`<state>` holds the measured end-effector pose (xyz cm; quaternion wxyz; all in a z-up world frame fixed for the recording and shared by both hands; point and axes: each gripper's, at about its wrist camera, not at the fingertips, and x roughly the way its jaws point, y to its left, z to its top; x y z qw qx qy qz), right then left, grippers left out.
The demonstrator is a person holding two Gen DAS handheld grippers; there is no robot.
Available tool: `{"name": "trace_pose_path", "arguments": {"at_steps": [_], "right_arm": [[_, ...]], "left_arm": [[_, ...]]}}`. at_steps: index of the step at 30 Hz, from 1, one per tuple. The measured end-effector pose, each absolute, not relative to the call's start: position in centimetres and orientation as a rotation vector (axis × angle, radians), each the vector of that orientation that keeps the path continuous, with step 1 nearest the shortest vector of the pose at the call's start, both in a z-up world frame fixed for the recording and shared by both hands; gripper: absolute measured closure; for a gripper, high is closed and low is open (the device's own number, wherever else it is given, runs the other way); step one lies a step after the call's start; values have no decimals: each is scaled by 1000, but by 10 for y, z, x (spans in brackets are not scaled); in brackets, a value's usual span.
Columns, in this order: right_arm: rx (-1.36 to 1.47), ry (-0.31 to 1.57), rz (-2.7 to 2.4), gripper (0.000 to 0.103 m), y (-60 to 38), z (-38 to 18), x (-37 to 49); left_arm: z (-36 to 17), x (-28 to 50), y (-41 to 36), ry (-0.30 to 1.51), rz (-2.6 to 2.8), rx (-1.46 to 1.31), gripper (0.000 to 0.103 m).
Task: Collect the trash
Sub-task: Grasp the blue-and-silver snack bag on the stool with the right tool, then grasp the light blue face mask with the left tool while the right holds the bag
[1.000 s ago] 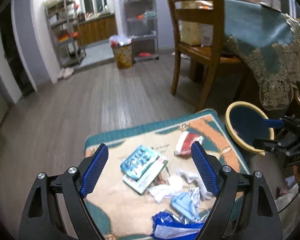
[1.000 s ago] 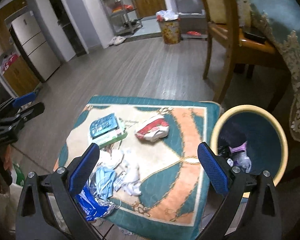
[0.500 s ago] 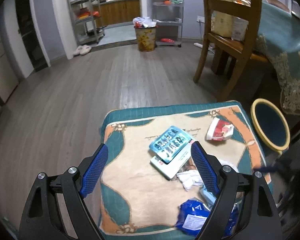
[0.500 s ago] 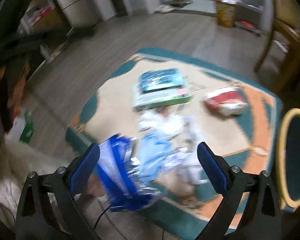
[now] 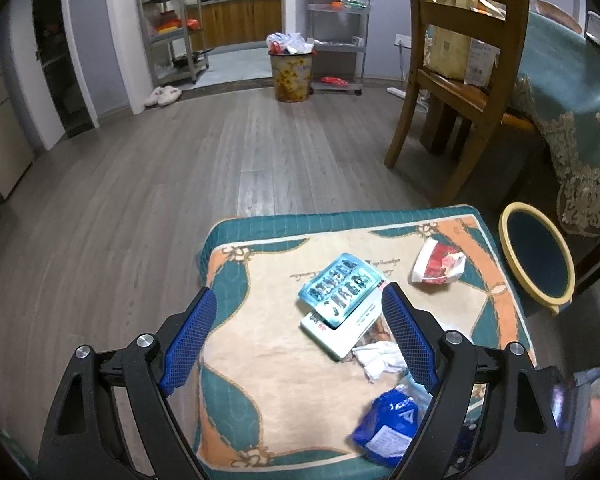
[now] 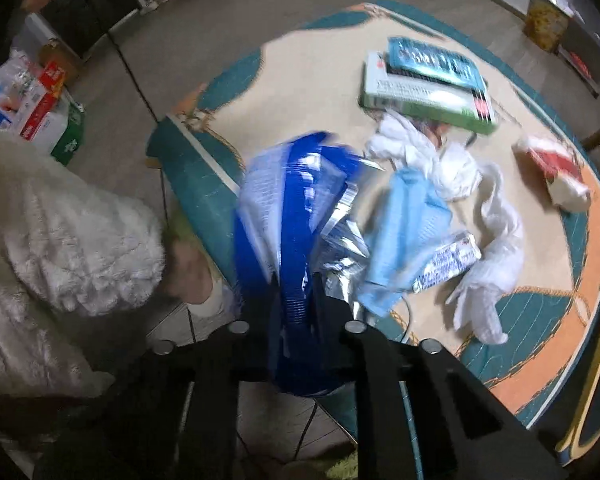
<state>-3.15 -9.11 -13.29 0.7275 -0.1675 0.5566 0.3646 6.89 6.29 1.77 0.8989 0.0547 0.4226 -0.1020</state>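
Observation:
Trash lies on a patterned mat (image 5: 260,360): a teal blister pack (image 5: 340,288) on a white-and-green box (image 5: 348,328), a red-and-white wrapper (image 5: 438,266), white tissues (image 5: 380,360) and a blue foil bag (image 5: 388,428). My left gripper (image 5: 298,294) hangs open above the mat, nothing between its fingers. In the blurred right wrist view my right gripper (image 6: 296,184) has its blue pads pressed together on the blue foil bag (image 6: 260,184). Beside it lie a blue face mask (image 6: 408,220), the tissues (image 6: 428,156), the box (image 6: 424,100) and the red-and-white wrapper (image 6: 556,168).
A yellow-rimmed bin (image 5: 504,236) stands just off the mat's right edge. Behind it are a wooden chair (image 5: 472,80) and a table with a teal cloth (image 5: 560,72). A full waste basket (image 5: 292,76) stands far back. A fluffy white sleeve (image 6: 60,232) and cartons (image 6: 40,104) are at left.
My right gripper swung from beside the bin down to the mat's near edge and closed on the blue foil bag. The left gripper drifted left and stayed open.

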Motion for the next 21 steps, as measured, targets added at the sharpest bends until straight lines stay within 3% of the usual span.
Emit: {"name": "trace_pose_path", "arguments": {"at_steps": [9,14,21], "right_arm": [[-311,1086,677,91,-156,-50,-1],[-122,1056,409,91,-241,-40,39],[-33,1027,321,91,-276,-38,62]], "left_arm": [[11,74,58,887,-200,113,18],[-8,71,40,919,-222,145,18],[-65,52,-24,1034,-341,191,18]]}}
